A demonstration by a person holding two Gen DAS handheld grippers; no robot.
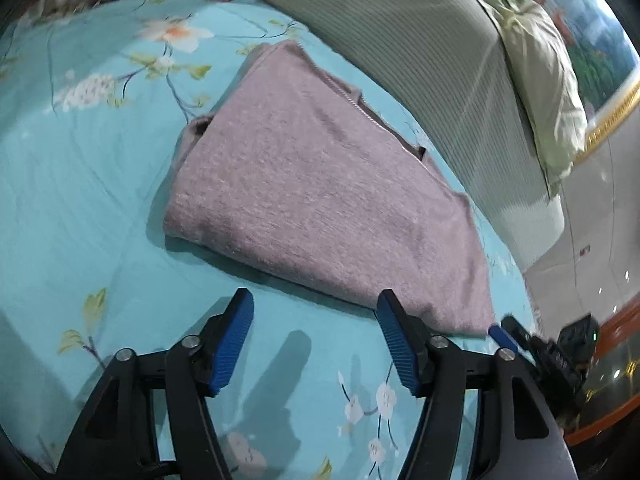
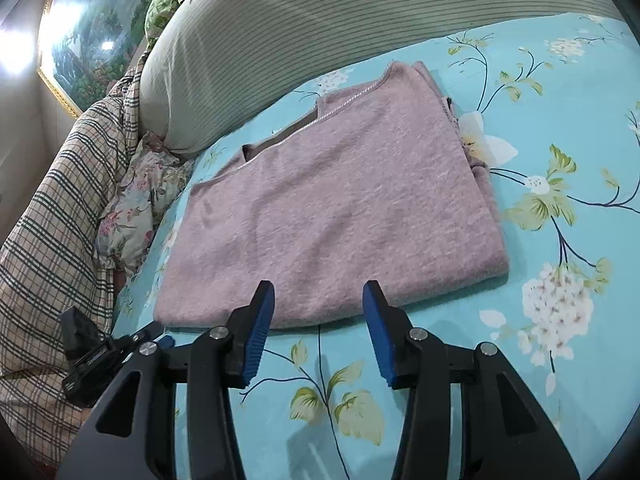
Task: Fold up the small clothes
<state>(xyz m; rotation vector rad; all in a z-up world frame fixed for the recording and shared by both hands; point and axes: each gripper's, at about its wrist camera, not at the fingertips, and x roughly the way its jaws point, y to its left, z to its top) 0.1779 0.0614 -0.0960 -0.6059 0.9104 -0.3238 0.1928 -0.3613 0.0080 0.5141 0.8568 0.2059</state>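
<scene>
A pink knit garment [image 1: 320,196] lies folded flat on the turquoise floral bedsheet [image 1: 80,184]; it also shows in the right wrist view [image 2: 340,208] on the sheet [image 2: 560,100]. My left gripper [image 1: 314,300] is open and empty, its blue-padded fingers just short of the garment's near edge. My right gripper [image 2: 318,290] is open and empty, its fingertips over the garment's near edge. The tip of the right gripper shows at the garment's near right corner in the left wrist view [image 1: 506,330]. The left gripper shows at the lower left of the right wrist view [image 2: 156,338].
A striped grey-green bolster [image 1: 440,60] lies along the far side of the garment, also in the right wrist view [image 2: 320,28]. A checked blanket [image 2: 52,220] and a floral pillow [image 2: 136,208] lie to the left. A framed landscape painting [image 2: 100,20] hangs behind.
</scene>
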